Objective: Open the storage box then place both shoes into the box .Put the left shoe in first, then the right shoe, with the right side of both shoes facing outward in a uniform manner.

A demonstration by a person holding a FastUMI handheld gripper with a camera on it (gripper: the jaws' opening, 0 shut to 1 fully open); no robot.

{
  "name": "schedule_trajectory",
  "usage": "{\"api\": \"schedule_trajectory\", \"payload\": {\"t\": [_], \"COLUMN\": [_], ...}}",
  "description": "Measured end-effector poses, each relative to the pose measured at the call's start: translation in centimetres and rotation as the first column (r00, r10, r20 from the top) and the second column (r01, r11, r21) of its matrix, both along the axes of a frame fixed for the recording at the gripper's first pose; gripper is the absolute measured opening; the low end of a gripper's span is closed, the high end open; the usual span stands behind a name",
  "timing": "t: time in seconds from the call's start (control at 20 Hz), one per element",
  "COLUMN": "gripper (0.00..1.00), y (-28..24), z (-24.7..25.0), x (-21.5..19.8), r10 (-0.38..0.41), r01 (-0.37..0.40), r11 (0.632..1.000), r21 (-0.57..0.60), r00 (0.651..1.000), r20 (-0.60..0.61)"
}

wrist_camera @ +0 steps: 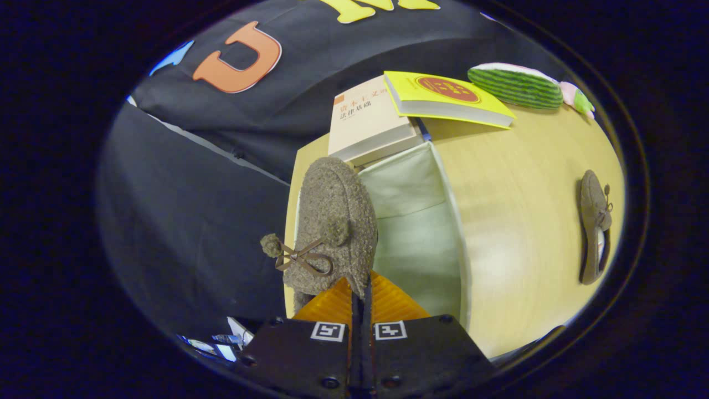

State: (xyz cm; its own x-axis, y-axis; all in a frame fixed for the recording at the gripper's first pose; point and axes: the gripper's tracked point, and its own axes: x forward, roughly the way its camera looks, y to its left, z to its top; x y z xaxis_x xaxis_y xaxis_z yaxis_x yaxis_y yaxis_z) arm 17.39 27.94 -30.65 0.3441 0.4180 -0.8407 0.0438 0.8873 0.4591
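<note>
Gripper view looks down on an open pale fabric storage box (pixel 415 221) standing on a light wooden table (pixel 526 221), and everything else is placed from that box. At its near edge, the gripper (pixel 361 296) has its two orange ribbed fingers (pixel 332 305) drawn together until only a thin slit shows between them, pinching the heel rim of a fuzzy grey-brown shoe with a bow and pompoms (pixel 332 221). That shoe hangs upright along the box's left wall, toe pointing toward the far end, partly over the box's rim and partly over the table edge. A matching second fuzzy brown shoe (pixel 595 227) lies on the table well to the right of the box, apart from it. Touching the box's far corner is a thick beige book (pixel 365 124), with a yellow book (pixel 443 97) overlapping it. Beyond those, farther right, rests a green striped watermelon-slice plush (pixel 518 86).
</note>
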Motion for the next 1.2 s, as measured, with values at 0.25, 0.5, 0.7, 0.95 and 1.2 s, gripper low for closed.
{"api": "schedule_trajectory", "payload": {"t": [0.25,0.5,0.7,0.95,1.2], "gripper": [0.06,0.06,0.29,1.0,1.0], "y": [1.5,1.7,2.4,-0.1,-3.6], "z": [-1.7,-1.9,-0.4,2.4,5.2], "x": [-1.4,-1.4,-1.1,-1.2,-1.8], "r10": [0.038,0.047,0.083,0.155,0.19], "r01": [-0.038,-0.047,-0.086,-0.15,-0.162], "r11": [0.998,0.999,0.994,0.988,0.977], "r21": [-0.039,-0.023,0.073,-0.04,-0.141], "r00": [0.999,0.999,0.996,0.975,0.957], "r20": [-0.014,-0.007,0.041,0.161,0.221]}}
